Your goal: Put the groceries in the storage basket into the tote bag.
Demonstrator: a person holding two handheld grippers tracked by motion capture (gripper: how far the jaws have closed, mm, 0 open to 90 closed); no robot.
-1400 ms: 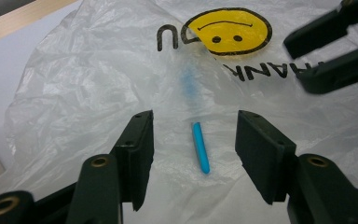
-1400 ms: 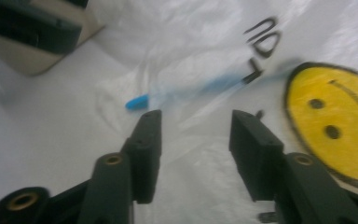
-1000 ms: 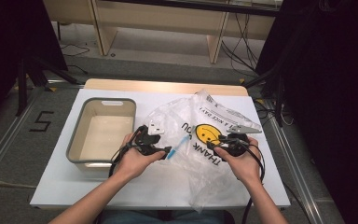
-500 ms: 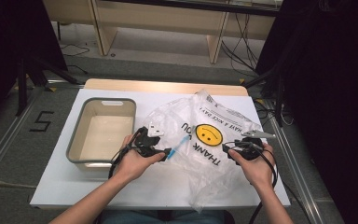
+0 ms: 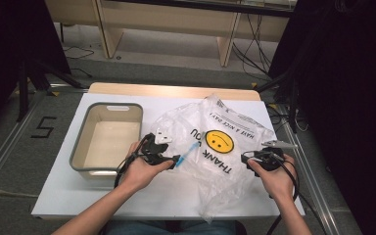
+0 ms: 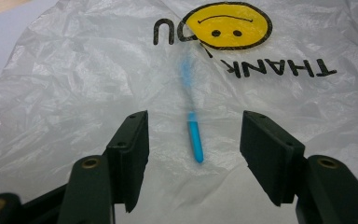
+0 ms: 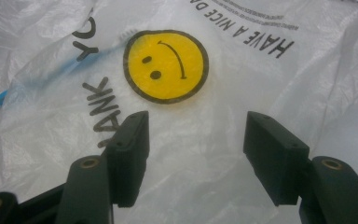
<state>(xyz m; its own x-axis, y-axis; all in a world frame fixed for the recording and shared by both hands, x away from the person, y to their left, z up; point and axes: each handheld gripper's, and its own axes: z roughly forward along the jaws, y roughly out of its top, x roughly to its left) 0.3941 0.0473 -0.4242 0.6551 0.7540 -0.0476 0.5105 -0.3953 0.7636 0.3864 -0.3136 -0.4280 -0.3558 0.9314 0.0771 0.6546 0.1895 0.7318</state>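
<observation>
A crumpled clear plastic bag (image 5: pixel 225 147) with a yellow smiley and black lettering lies on the white table. A blue toothbrush (image 5: pixel 188 152) lies mostly inside it, seen blurred through the film. Its handle end (image 6: pixel 196 142) pokes out at the bag's left edge. My left gripper (image 5: pixel 170 157) is open just before that handle end, which lies between the jaws (image 6: pixel 195 133) untouched. My right gripper (image 5: pixel 248 158) is open at the bag's right side. Its jaws (image 7: pixel 196 128) hover over bare film below the smiley (image 7: pixel 166 65). The toothbrush (image 7: pixel 51 70) shows at the upper left of the right gripper view.
A grey, empty rectangular bin (image 5: pixel 81 154) stands at the table's left, close to my left hand. The table's (image 5: pixel 176 196) front edge runs near both forearms. Beyond the table's far wooden edge are the floor, cables and furniture legs.
My right hand with its gripper has slid to the right, from beside the smiley to the bag's right side. The left hand, bag and toothbrush have stayed put.
</observation>
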